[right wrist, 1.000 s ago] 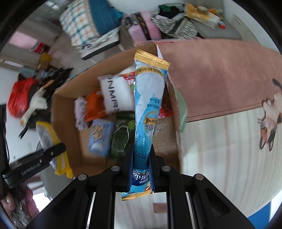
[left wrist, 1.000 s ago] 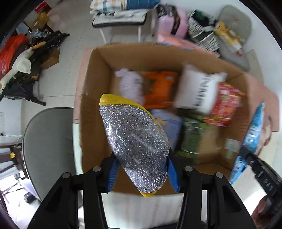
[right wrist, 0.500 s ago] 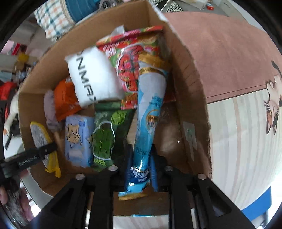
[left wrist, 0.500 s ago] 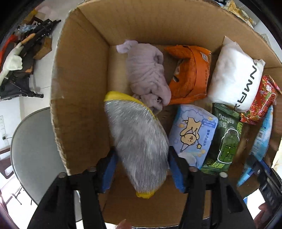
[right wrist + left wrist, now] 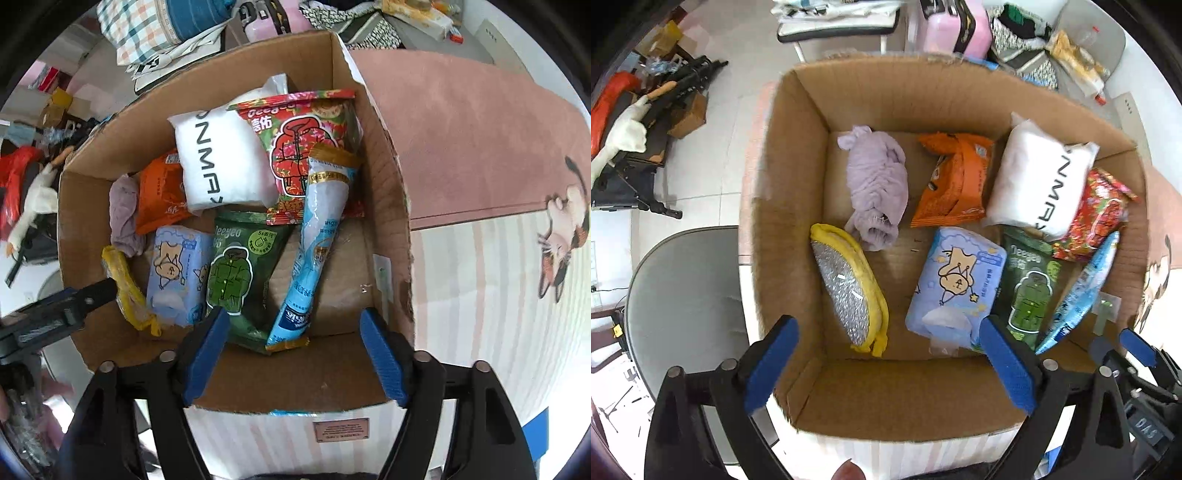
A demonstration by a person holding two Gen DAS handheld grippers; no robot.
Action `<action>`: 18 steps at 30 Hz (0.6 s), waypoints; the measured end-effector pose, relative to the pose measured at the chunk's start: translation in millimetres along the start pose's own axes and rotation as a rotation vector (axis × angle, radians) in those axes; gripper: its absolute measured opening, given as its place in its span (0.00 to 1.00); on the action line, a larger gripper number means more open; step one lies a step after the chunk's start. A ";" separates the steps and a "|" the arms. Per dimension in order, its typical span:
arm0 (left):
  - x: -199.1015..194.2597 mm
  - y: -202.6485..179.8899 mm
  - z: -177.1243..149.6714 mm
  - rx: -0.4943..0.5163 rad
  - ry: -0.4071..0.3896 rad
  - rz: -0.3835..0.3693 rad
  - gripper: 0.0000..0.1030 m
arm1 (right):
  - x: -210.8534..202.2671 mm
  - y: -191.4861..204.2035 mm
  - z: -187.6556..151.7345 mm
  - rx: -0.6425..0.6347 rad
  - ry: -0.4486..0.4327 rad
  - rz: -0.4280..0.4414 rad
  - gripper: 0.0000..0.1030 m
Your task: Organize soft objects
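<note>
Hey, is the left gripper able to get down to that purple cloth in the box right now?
Probably yes. The left gripper is opening with nothing between its fingers, and the purple cloth lies uncovered in the cardboard box, with only the silver-and-yellow pad close beside it.

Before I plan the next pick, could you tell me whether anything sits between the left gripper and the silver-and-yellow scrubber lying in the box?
Nothing visible does. The left gripper, jaws opening and empty, hangs over the cardboard box; the scrubber lies uncovered against the box's left wall.

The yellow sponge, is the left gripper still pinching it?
Apart. In the left wrist view the left gripper is opening, and the yellow sponge lies free in the cardboard box.
</note>
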State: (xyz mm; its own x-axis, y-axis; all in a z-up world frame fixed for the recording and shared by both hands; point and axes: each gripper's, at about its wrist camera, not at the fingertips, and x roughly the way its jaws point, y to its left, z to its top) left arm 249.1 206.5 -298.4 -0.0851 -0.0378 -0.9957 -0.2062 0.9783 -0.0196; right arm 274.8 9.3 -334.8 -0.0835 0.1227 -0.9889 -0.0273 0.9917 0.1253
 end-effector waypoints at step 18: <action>-53.9 2.8 -43.9 -0.018 -0.196 0.001 0.97 | -48.1 14.5 -21.3 -0.139 -0.142 -0.138 1.00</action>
State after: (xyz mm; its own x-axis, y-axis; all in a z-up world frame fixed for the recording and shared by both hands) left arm 210.4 202.4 -240.8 0.1061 0.0049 -0.9943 -0.2236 0.9745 -0.0191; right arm 257.2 17.0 -283.8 0.0713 -0.0003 -0.9975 -0.1668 0.9859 -0.0122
